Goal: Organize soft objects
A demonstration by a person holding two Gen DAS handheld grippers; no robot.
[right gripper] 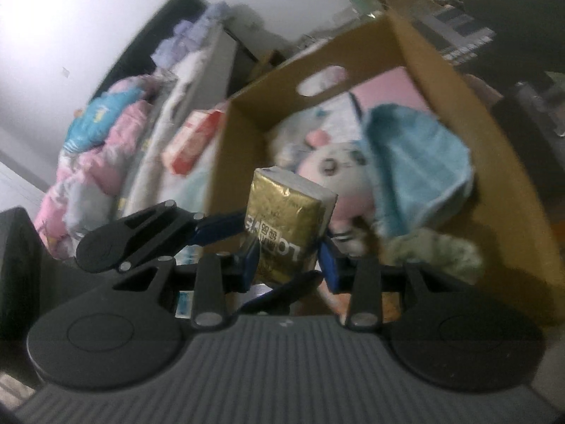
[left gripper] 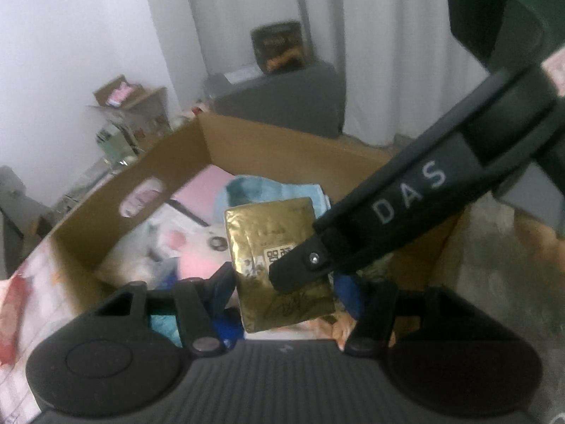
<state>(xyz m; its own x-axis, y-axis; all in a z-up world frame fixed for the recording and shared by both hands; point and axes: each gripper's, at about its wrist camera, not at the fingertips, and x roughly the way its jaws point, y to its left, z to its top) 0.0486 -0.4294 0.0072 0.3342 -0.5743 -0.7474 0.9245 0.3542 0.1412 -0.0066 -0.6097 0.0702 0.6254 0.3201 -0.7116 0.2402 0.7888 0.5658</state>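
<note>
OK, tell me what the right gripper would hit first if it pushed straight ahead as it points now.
The right gripper is shut on the gold tissue pack. Straight ahead lies the open cardboard box, and the pack would probably meet the pink-and-white plush toy first, though depth is uncertain.

The crinkly foil tissue pack [right gripper: 287, 226] is shiny gold with dark print, white at its end. The open cardboard box [right gripper: 469, 106] is plain brown; inside, a fluffy towel [right gripper: 416, 166] is light blue, and a plush toy [right gripper: 339, 173] is white-pink.
</note>
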